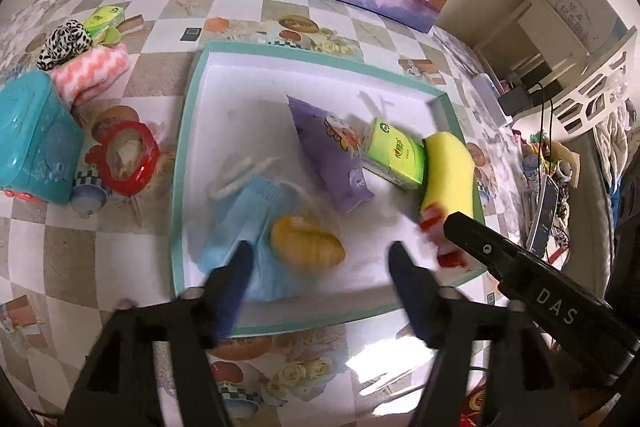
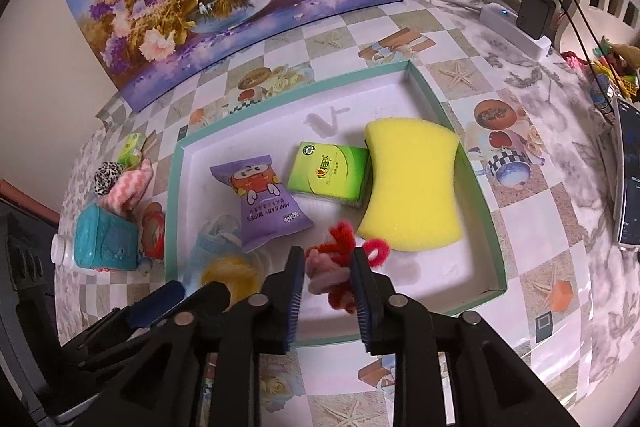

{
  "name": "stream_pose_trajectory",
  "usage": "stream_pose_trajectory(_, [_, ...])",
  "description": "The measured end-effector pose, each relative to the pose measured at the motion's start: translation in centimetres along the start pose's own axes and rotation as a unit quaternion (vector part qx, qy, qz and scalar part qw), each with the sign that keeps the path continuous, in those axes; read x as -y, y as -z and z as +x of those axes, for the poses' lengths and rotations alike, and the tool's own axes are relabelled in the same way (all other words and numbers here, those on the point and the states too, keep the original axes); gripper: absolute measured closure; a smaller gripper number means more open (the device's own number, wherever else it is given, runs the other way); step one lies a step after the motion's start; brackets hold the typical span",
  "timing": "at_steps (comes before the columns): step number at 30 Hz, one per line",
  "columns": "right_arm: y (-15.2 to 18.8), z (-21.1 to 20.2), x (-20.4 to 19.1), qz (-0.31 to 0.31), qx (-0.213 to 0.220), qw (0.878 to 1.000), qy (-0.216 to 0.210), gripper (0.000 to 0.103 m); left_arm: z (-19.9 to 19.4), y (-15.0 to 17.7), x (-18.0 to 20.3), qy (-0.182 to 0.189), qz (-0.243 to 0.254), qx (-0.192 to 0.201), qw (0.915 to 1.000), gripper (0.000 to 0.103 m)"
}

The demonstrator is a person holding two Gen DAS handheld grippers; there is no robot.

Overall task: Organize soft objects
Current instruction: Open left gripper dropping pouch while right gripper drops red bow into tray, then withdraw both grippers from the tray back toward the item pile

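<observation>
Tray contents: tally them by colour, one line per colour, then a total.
Yellow: 2, the sponge and the bread-like toy.
Green: 1, the tissue pack.
Purple: 1, the wipes pack.
Blue: 1, the cloth.
Red and pink: 1, the pipe-cleaner bundle.
Total: 6.

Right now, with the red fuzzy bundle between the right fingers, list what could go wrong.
1. The red and pink pipe-cleaner bundle sits loosely between the right gripper fingers; loops stick out and could snag or slip free.
2. The yellow sponge lies close beside it and could get nudged.
3. The left gripper hangs open over the bread toy and might bump it.
</observation>
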State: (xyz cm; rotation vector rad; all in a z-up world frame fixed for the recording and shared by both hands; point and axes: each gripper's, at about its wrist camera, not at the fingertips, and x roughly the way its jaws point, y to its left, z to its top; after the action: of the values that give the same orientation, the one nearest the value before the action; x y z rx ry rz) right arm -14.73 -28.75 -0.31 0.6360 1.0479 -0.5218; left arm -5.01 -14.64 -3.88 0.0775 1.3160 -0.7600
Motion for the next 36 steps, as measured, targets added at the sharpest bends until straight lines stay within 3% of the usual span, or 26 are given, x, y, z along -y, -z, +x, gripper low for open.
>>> stream_pose_trajectory(5, [-0.1,-0.2,0.2,0.007,0.005,1.0,0.003,0.064,-0.2,-0.1,-1.1,-0.018,-0.016,0.008,0.9997,0.026])
stream_pose_trajectory(8, [-0.1,0.0,0.3,0.008,0.0,1.0,0.005,0.06,-0.6,-0.3,-1.9,-0.038,-0.027,0.018,0.9987,0.015])
stream_pose_trajectory(10, [0.0,0.2,0.2,0.007,-0.005,1.0,0.008,0.043,-0.9,-0.4,-2.6,-0.052,-0.036,0.027,0.9977,0.014])
stream_pose_trajectory(14, [0.1,0.6,0.1,0.001,-0.01,1.0,0.017,0.036,-1.2,-0.5,-3.7,-0.072,-0.055,0.039,0.9951,0.009])
stream_pose_trajectory(15, [0.1,0.7,0.0,-0.002,-0.011,1.0,0.02,0.031,-1.3,-0.5,-4.0,-0.079,-0.061,0.041,0.9942,0.002])
stream_pose_trajectory(16, [0.2,0.8,-0.1,-0.006,-0.012,1.0,0.024,0.022,-1.4,-0.5,-4.5,-0.088,-0.068,0.046,0.9927,0.002])
stream_pose_trajectory(20, [0.3,1.0,-0.4,-0.019,-0.008,0.999,0.04,0.004,-1.8,-0.5,-5.5,-0.113,-0.082,0.057,0.9885,0.002])
stream_pose_trajectory(28, [0.3,1.0,-0.4,-0.021,-0.001,0.999,0.041,0.0,-2.1,-0.4,-6.8,-0.125,-0.1,0.057,0.9855,0.002])
stream_pose_trajectory(32, [0.3,1.0,-0.7,-0.028,0.003,0.999,0.045,0.0,-1.9,-0.3,-7.1,-0.123,-0.104,0.045,0.9859,0.002])
stream_pose_trajectory(36, [0.4,0.8,-1.2,-0.031,0.002,0.999,0.038,0.0,-2.0,-0.1,-7.5,-0.144,-0.102,0.025,0.984,0.002])
